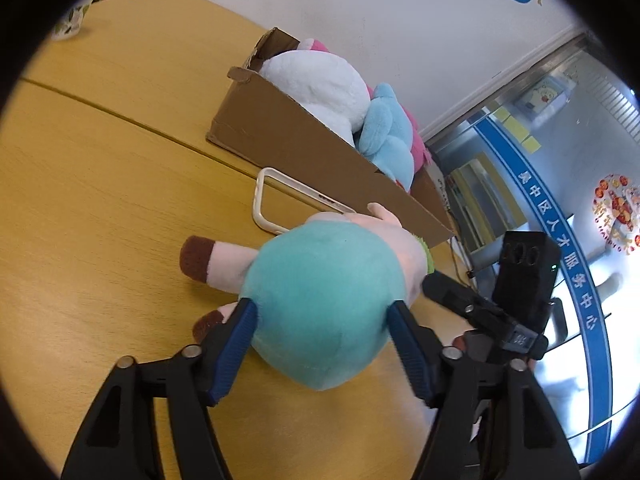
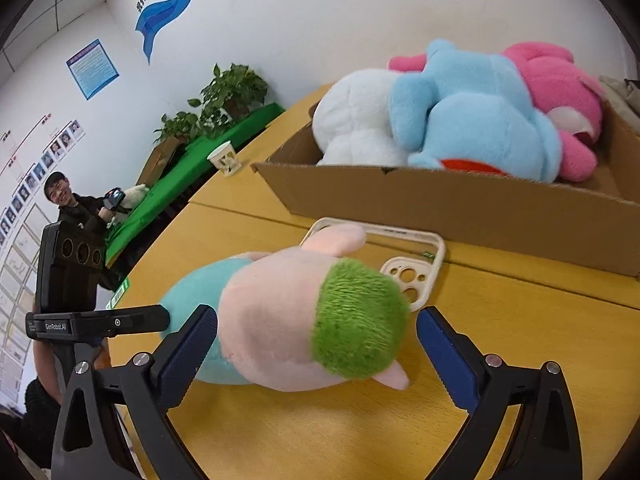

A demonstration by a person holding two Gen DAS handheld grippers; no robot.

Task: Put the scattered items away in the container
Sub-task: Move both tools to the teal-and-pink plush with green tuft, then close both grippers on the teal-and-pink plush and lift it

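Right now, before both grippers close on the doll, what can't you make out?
- Left wrist view: doll head hidden behind its teal body.
- Both views: phone case partly hidden by the doll.
- Cardboard box floor hidden under the plush toys.
- Left gripper pads: contact with the doll unclear.

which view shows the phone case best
The right wrist view: the phone case shows its camera cutouts and far rim behind the plush doll. The left wrist view shows only its bare frame, partly hidden.
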